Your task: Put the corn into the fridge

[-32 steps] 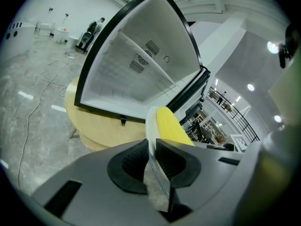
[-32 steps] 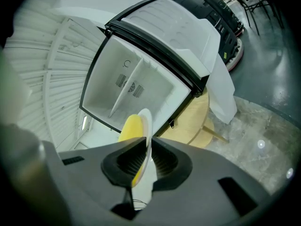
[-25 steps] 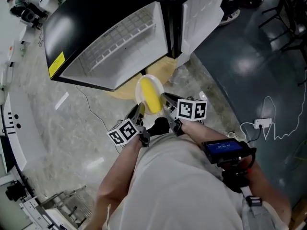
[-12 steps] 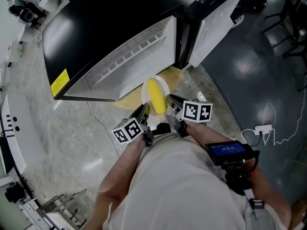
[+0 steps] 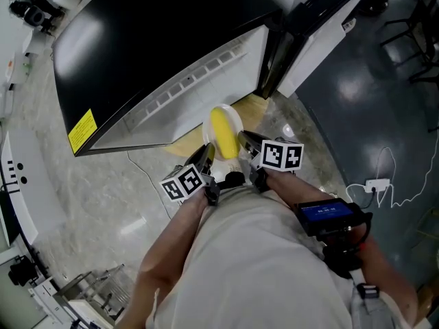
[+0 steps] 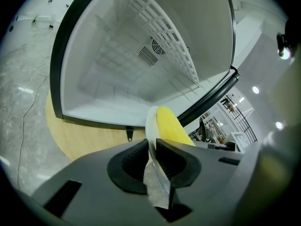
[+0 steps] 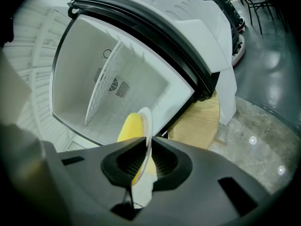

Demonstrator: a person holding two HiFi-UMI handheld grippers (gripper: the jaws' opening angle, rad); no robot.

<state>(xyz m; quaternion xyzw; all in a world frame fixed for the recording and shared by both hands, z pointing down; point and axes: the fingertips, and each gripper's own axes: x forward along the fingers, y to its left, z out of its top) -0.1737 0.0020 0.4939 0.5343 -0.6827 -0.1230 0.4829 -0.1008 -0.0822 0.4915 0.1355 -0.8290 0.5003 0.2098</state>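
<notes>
A yellow corn cob [image 5: 222,133] lies on a white plate [image 5: 234,116] held in front of the open fridge [image 5: 206,81]. My left gripper [image 5: 208,155] is shut on the plate's left rim, and my right gripper [image 5: 245,141] is shut on its right rim. In the left gripper view the plate [image 6: 151,121] runs edge-on between the jaws of the left gripper [image 6: 153,157], with the corn [image 6: 170,128] to its right. In the right gripper view the plate [image 7: 147,121] is pinched by the right gripper [image 7: 149,160], the corn [image 7: 130,127] on its left. The fridge interior [image 6: 141,60] is white with a wire shelf [image 6: 164,41].
The fridge door [image 5: 322,33] stands open at the right. A round wooden board [image 5: 250,108] lies on the floor under the fridge front. A white power strip [image 5: 377,181] with a cable lies on the dark floor at the right. A white counter [image 5: 17,184] runs along the left.
Both grippers have carried the plate with the corn a little forward toward the fridge opening, and the fridge now fills more of the head view.
</notes>
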